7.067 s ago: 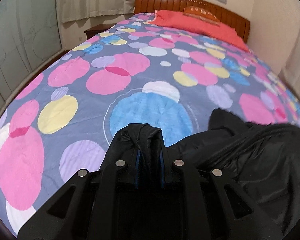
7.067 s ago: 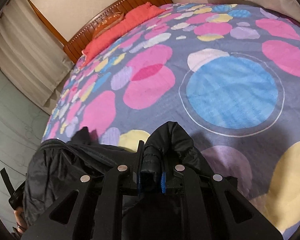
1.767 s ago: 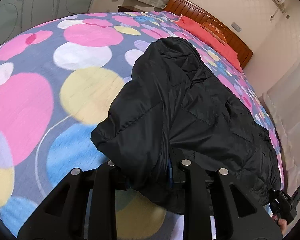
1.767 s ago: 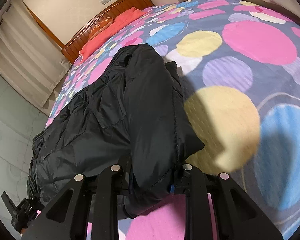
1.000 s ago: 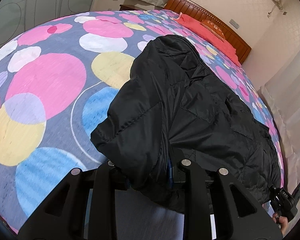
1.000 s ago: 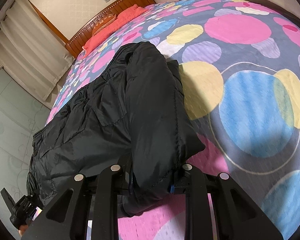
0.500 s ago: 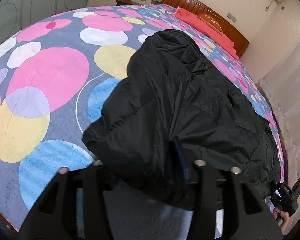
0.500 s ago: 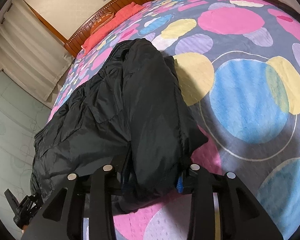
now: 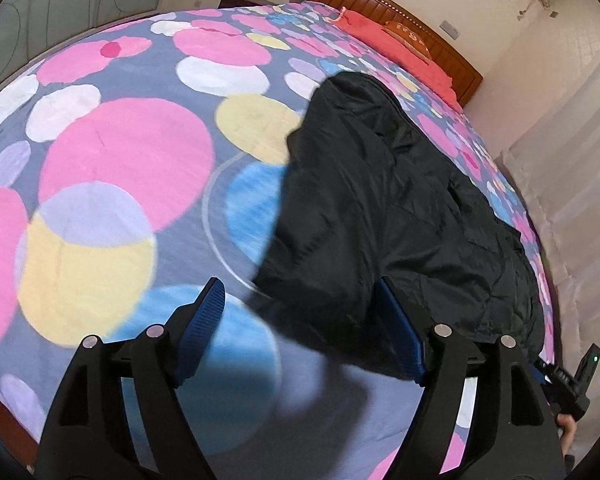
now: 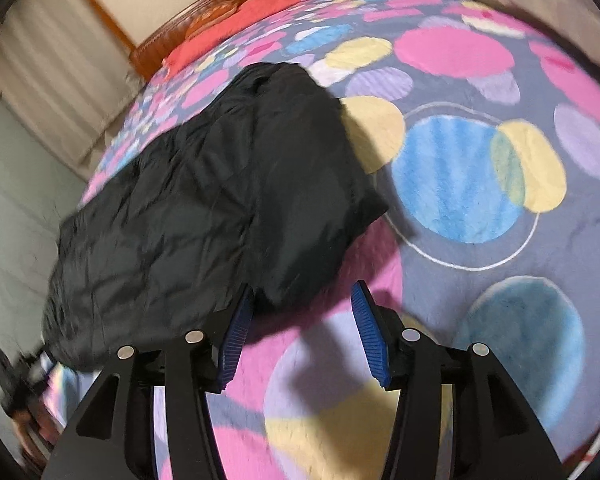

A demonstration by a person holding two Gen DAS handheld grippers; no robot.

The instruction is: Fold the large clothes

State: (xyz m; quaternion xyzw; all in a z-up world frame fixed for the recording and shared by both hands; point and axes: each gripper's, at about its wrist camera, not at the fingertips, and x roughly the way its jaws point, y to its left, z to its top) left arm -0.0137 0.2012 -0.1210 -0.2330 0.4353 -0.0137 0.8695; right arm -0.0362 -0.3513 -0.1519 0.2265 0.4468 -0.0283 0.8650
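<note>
A large black padded jacket (image 9: pixel 380 208) lies spread on the bed, its near corner just ahead of my left gripper (image 9: pixel 300 320), which is open with nothing between its blue pads (image 9: pixel 204 320). In the right wrist view the same jacket (image 10: pixel 220 192) lies left of centre, its near corner just beyond my right gripper (image 10: pixel 300 320), which is open and empty. Both grippers hover over the bedspread at the jacket's near edge.
The bedspread (image 9: pixel 120 160) has large pink, yellow and blue circles. A red pillow (image 9: pixel 404 48) lies by the wooden headboard (image 9: pixel 380 4). Curtains hang at the right (image 9: pixel 560 180). The other gripper and hand show at the lower right (image 9: pixel 568 380) and lower left (image 10: pixel 16 384).
Both grippers were shut on the jacket's near corners and have opened. The corners dropped onto the bed and the grippers drew back a little.
</note>
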